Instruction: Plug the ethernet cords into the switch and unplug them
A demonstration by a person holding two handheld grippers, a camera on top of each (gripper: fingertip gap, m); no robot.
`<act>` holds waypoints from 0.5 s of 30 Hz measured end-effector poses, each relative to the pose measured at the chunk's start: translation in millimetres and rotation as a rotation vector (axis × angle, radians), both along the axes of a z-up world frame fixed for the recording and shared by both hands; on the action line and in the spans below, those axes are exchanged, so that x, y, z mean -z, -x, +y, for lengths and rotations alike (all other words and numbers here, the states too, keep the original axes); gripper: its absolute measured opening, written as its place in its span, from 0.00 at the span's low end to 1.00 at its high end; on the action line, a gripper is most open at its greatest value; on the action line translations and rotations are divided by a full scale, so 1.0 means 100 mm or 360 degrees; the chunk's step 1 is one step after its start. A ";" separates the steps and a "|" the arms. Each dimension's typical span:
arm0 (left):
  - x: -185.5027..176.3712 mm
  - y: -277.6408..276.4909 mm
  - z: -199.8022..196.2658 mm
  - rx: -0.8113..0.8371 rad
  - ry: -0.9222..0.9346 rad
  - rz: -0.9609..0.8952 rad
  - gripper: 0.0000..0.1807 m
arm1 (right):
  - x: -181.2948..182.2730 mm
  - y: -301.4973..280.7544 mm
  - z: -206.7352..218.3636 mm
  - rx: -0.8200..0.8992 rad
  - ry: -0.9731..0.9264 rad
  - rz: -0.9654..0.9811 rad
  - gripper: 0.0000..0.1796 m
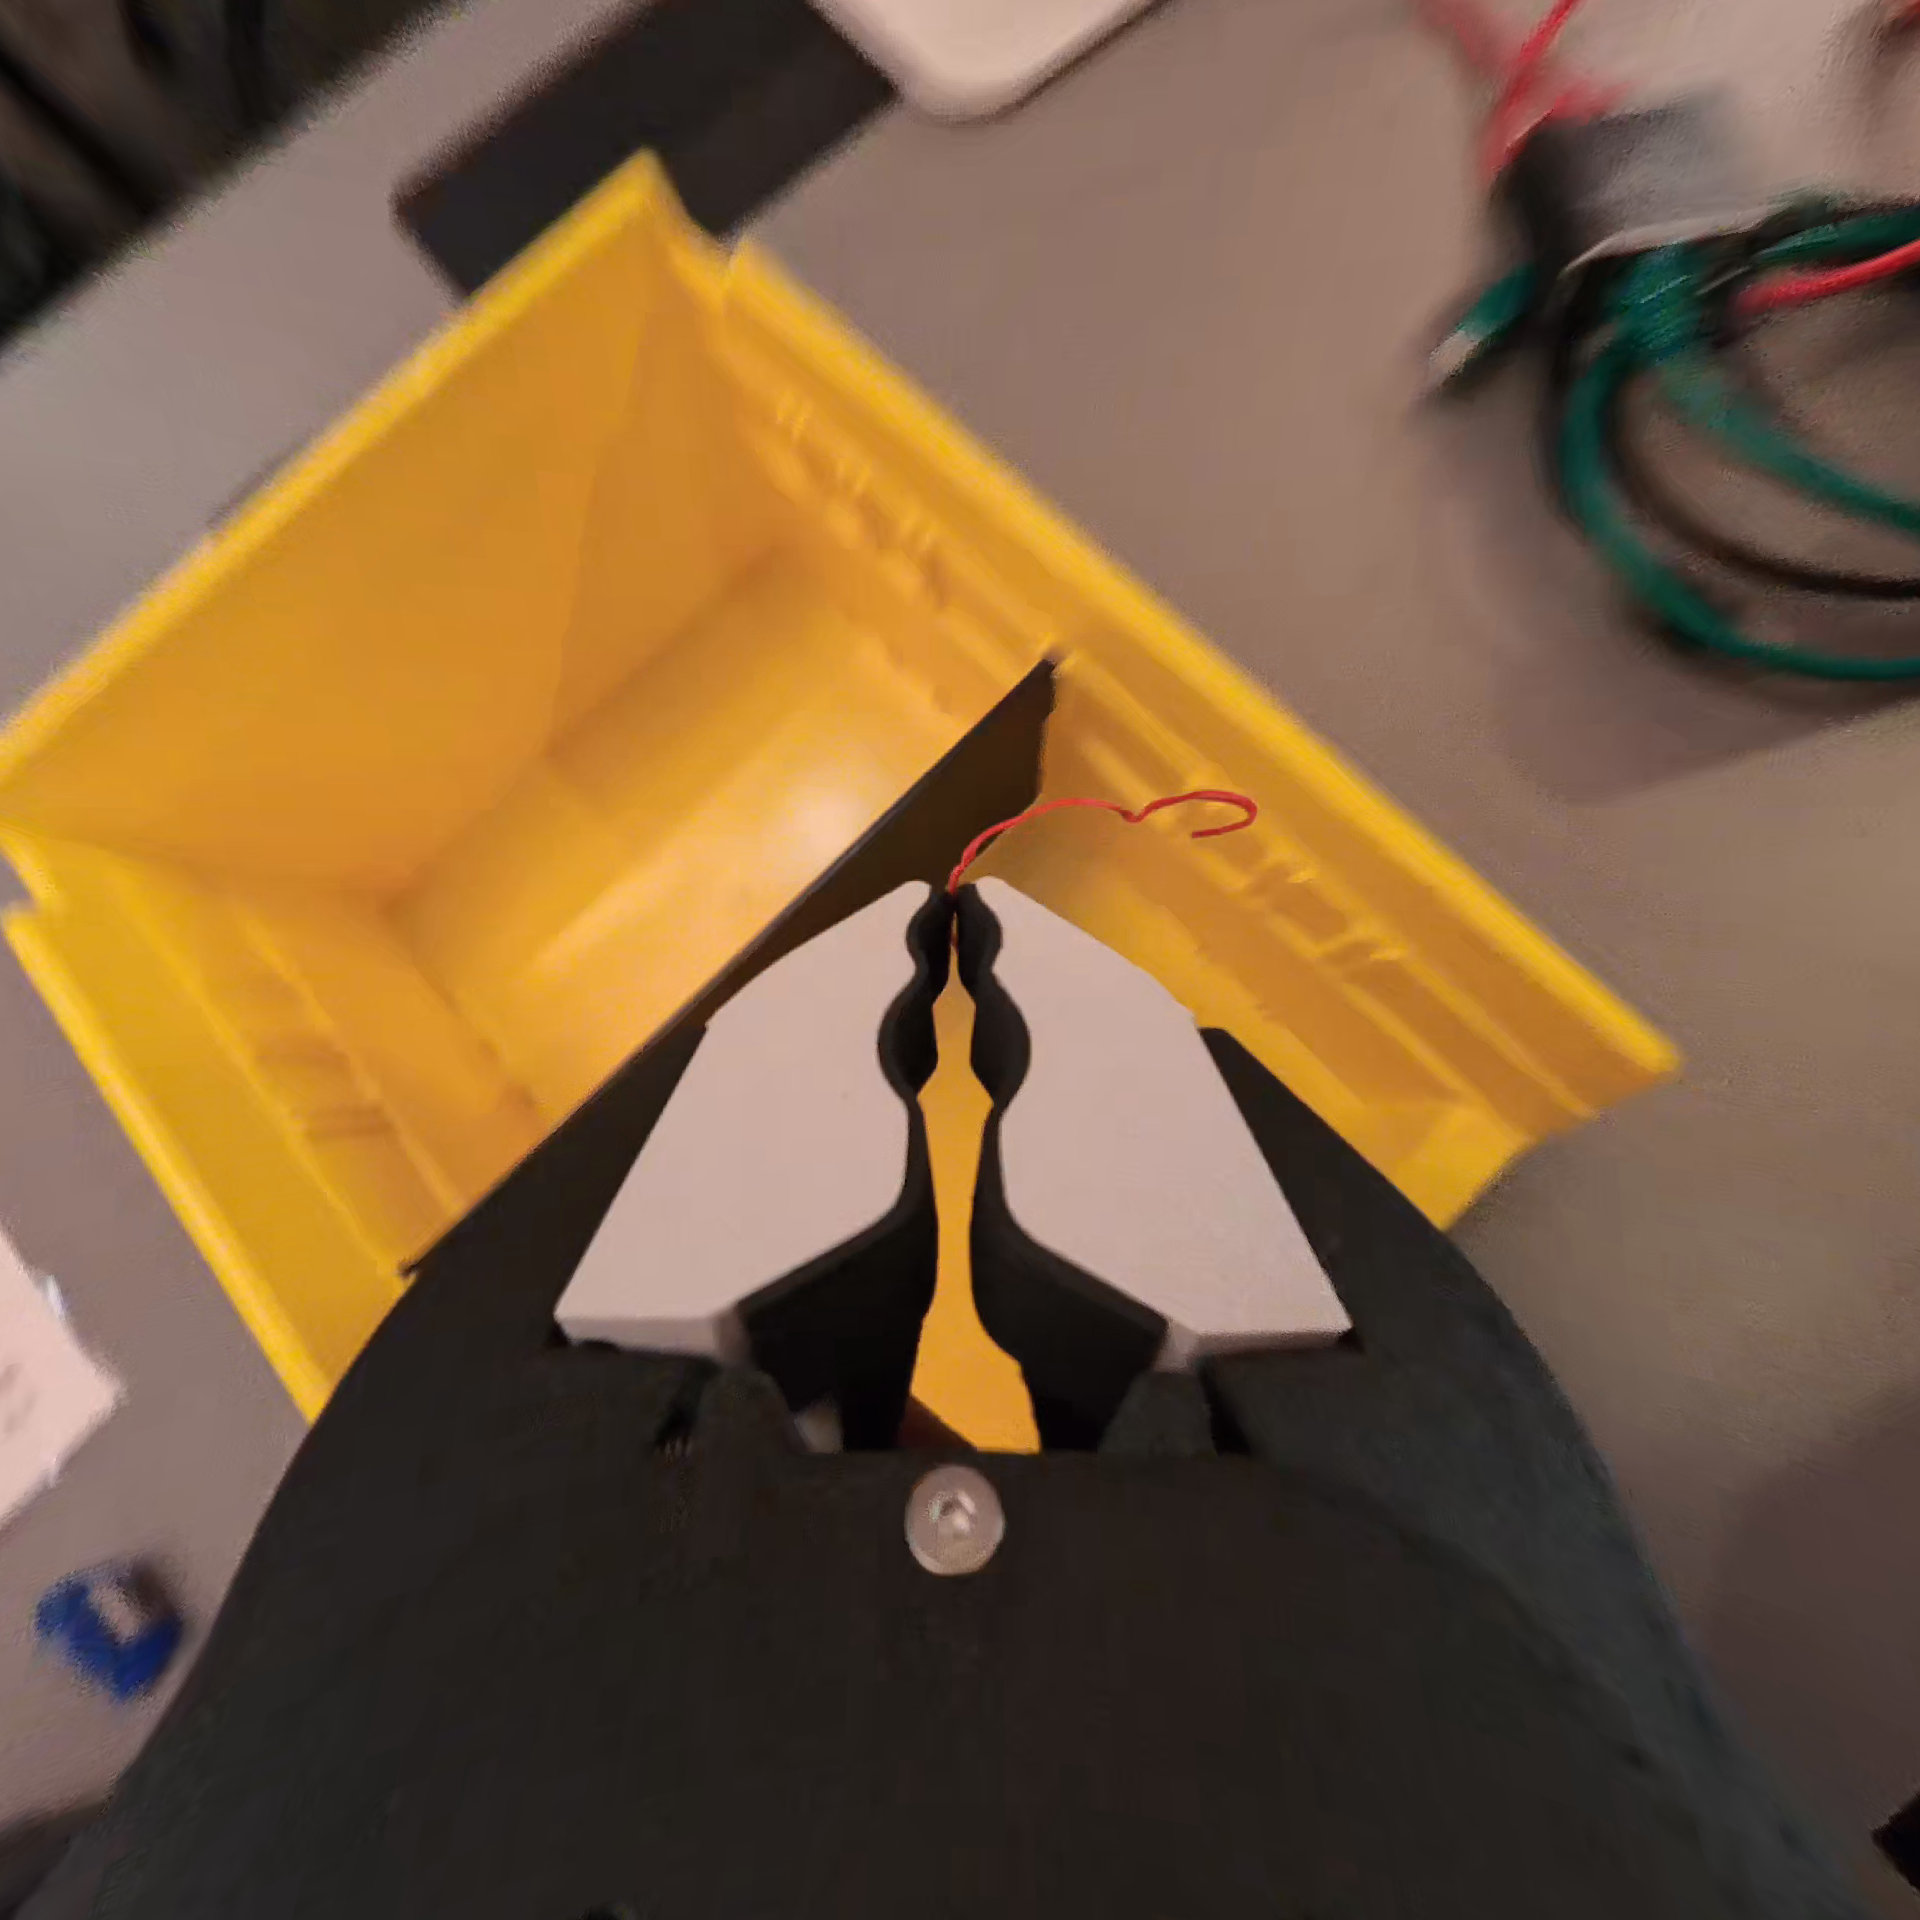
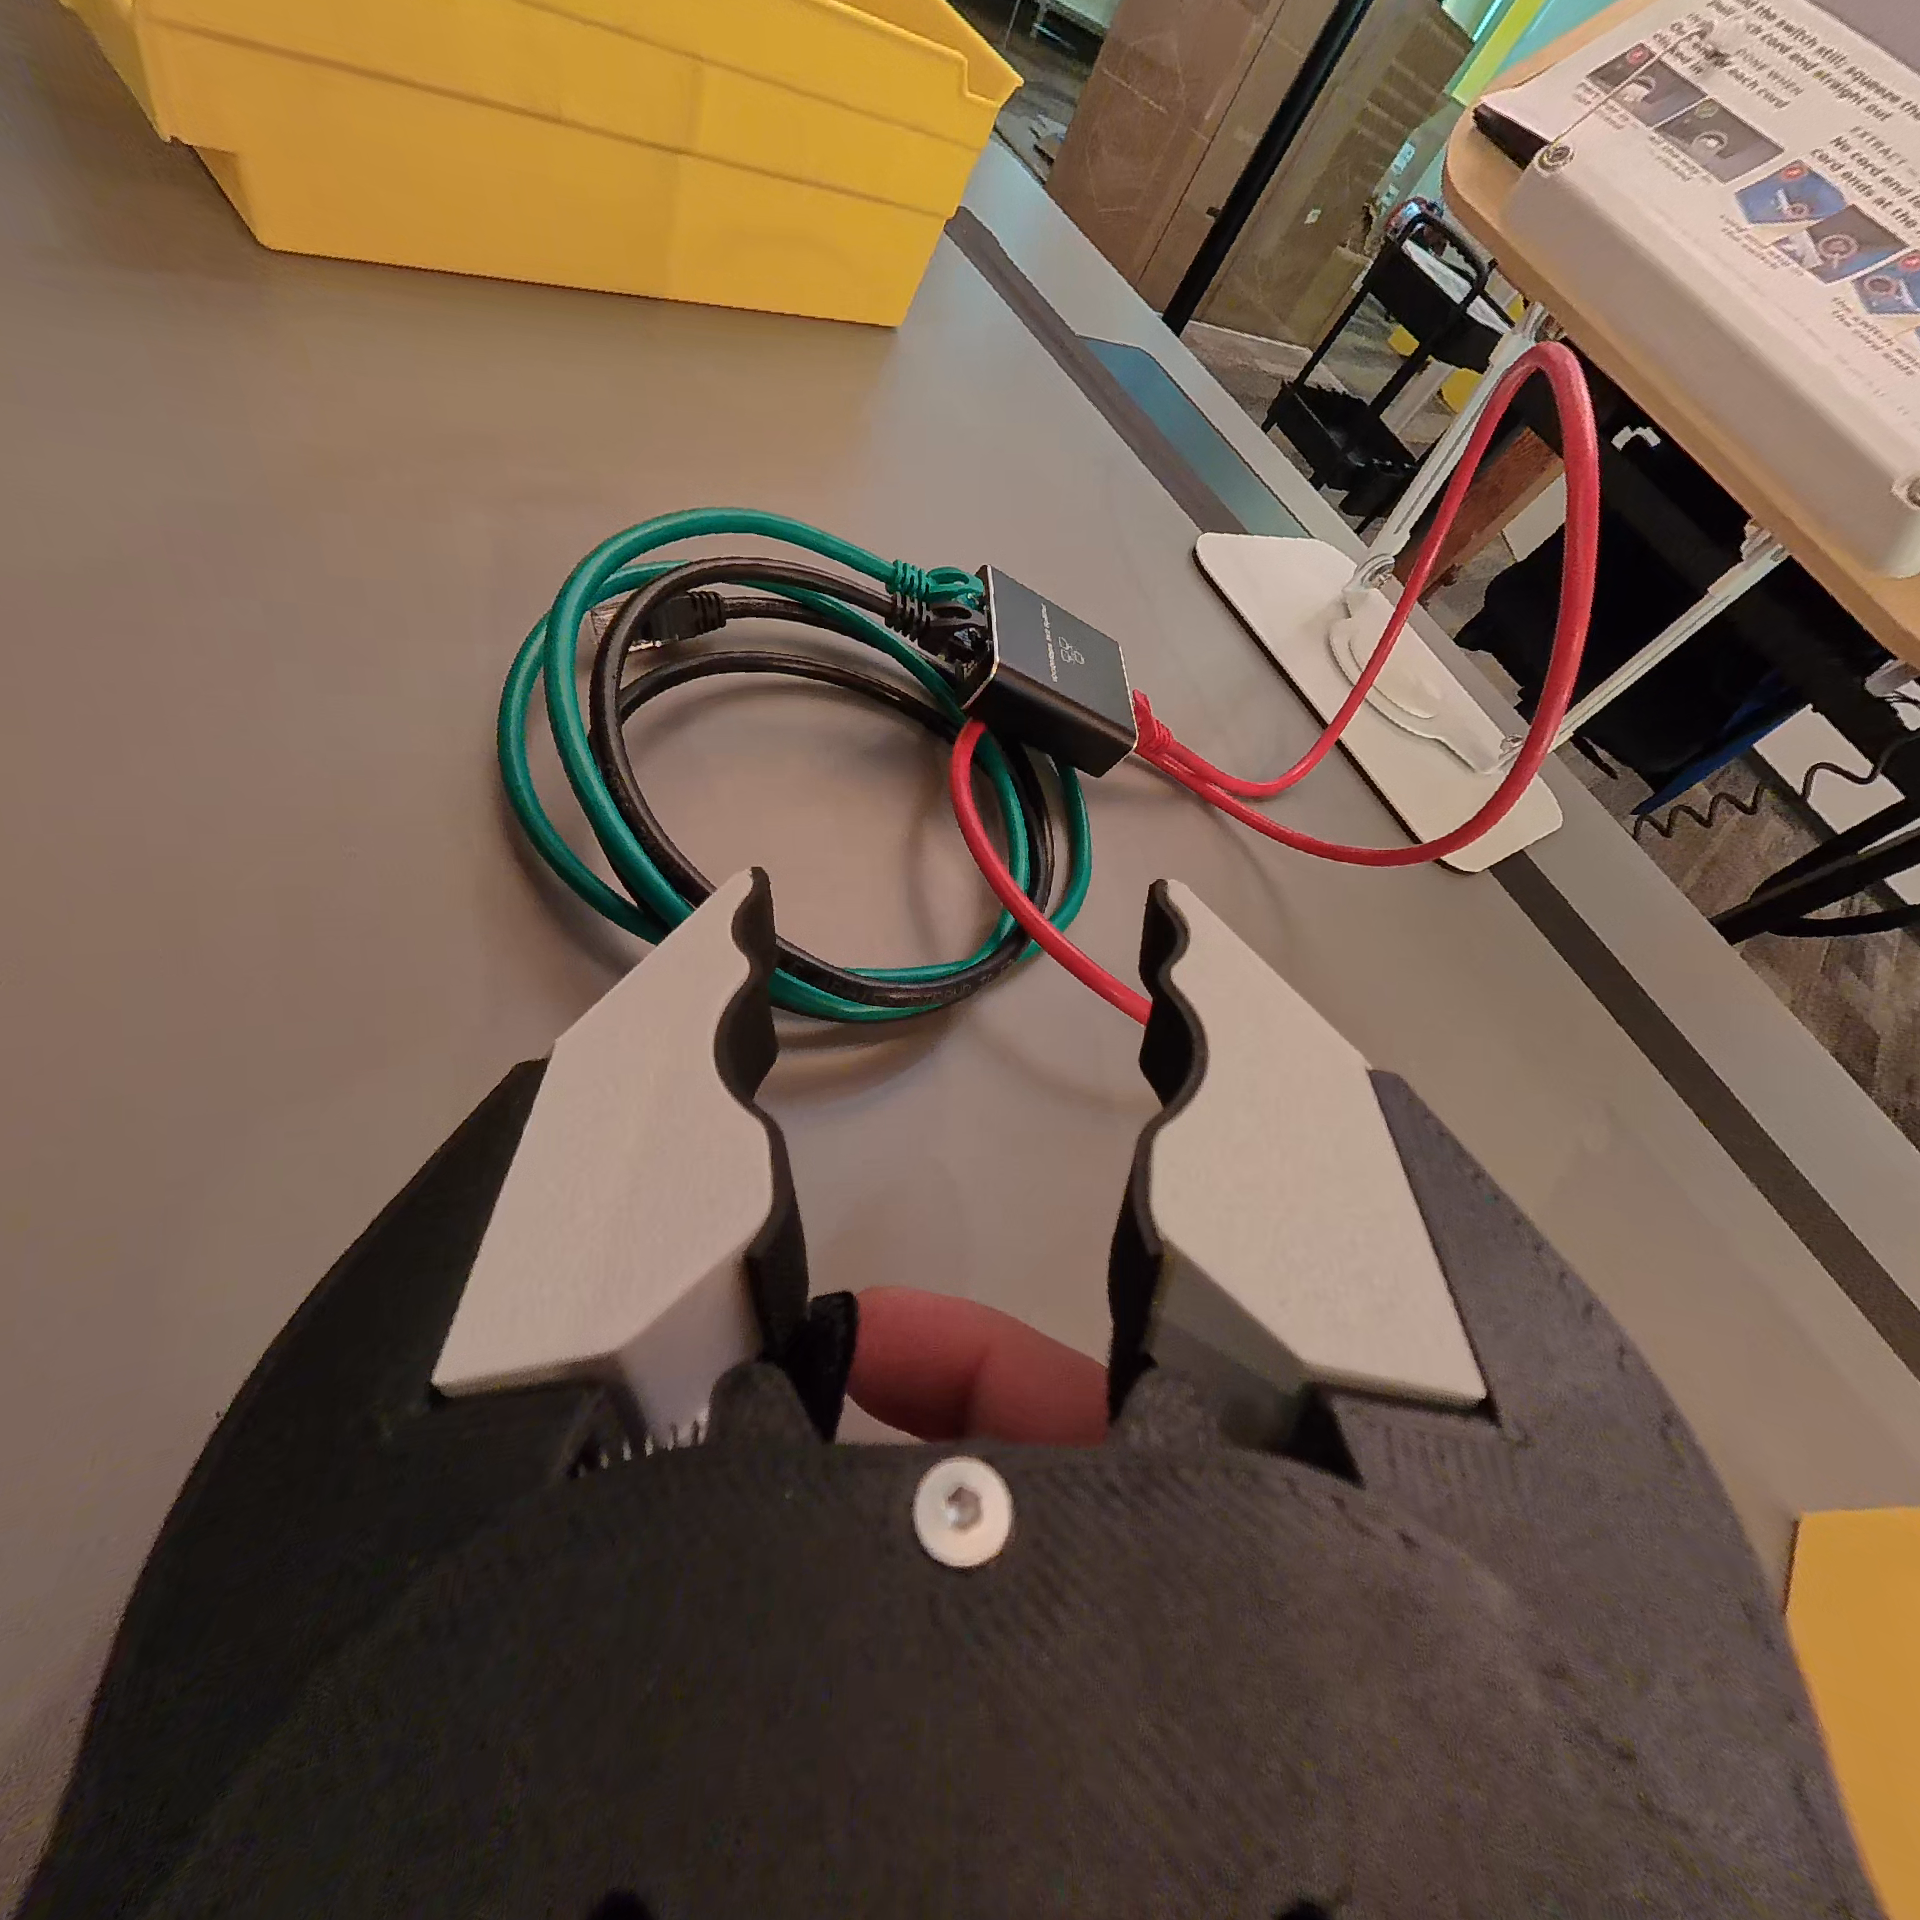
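In the right wrist view the small black switch [image 2: 1055,670] lies on the grey table. A green cord [image 2: 540,769] and a black cord [image 2: 644,821] are plugged into its left side and coil in front of it. A red cord [image 2: 1569,540] is plugged into its right side and loops upward. My right gripper [image 2: 956,894] is open and empty just above the coils, and a red strand runs behind its right finger. My left gripper [image 1: 954,896] is shut on a thin red wire [image 1: 1132,816] above an empty yellow bin [image 1: 499,582]. The cords [image 1: 1683,416] show blurred at the upper right.
The yellow bin [image 2: 582,156] stands at the table's far left. A white stand base [image 2: 1371,665] sits by the table's right edge, under a board with a printed sheet [image 2: 1766,208]. A black flat object [image 1: 644,135], a blue item [image 1: 104,1631] and white paper [image 1: 42,1392] lie near the bin. The tips of one gripper are about 35 cm away from the tips of the other.
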State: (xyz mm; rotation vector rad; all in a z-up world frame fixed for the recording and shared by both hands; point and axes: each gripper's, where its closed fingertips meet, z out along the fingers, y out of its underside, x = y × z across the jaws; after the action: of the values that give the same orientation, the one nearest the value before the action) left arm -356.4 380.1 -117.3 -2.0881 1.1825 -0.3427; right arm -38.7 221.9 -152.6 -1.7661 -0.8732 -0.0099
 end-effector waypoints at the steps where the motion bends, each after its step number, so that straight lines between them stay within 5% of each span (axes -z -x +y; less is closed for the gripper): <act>1: -0.15 -0.09 -0.08 0.0095 -0.0093 -0.0079 0.01 | 0.00 0.00 0.00 -0.0001 0.0000 -0.0001 0.38; 9: -0.93 -0.75 -0.80 0.0544 -0.0582 -0.0366 0.01 | 0.00 0.02 -0.01 -0.0009 -0.0001 -0.0006 0.38; 15: -0.33 -1.28 -1.30 0.0703 -0.0405 0.0061 0.02 | -0.05 0.01 -0.01 -0.0009 -0.0032 0.0017 0.38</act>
State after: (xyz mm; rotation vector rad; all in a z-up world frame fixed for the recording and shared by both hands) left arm -227.9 249.9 -84.3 -1.6136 1.6197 -0.3335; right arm -40.0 220.9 -147.9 -1.7434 -0.8676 -0.0059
